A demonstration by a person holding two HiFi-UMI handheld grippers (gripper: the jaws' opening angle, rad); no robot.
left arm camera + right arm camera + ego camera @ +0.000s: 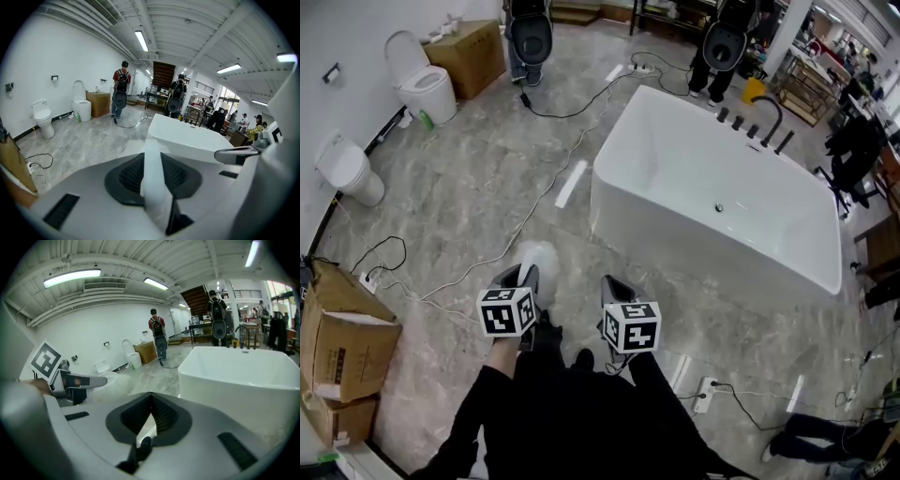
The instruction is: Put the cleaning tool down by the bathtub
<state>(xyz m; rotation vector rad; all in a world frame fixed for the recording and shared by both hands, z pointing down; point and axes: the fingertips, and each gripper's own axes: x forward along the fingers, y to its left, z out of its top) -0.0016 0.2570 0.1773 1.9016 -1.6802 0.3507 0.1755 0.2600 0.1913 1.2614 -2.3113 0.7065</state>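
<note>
The left claw is clamped on the white cleaning tool, its length running forward along the jaws, the bathtub ahead to the right, nearer the empty, closed right claw

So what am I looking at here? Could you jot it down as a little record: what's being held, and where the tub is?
Setting: large room with a grey marbled floor, cables trailing across it
Left gripper: closed on a white, fluffy cleaning tool
Right gripper: jaws together, holding nothing
Bathtub: white, freestanding, ahead and to the right of both grippers
Tool placement: not yet put down
Also around: toilets by the left wall, cardboard boxes at the left
</note>
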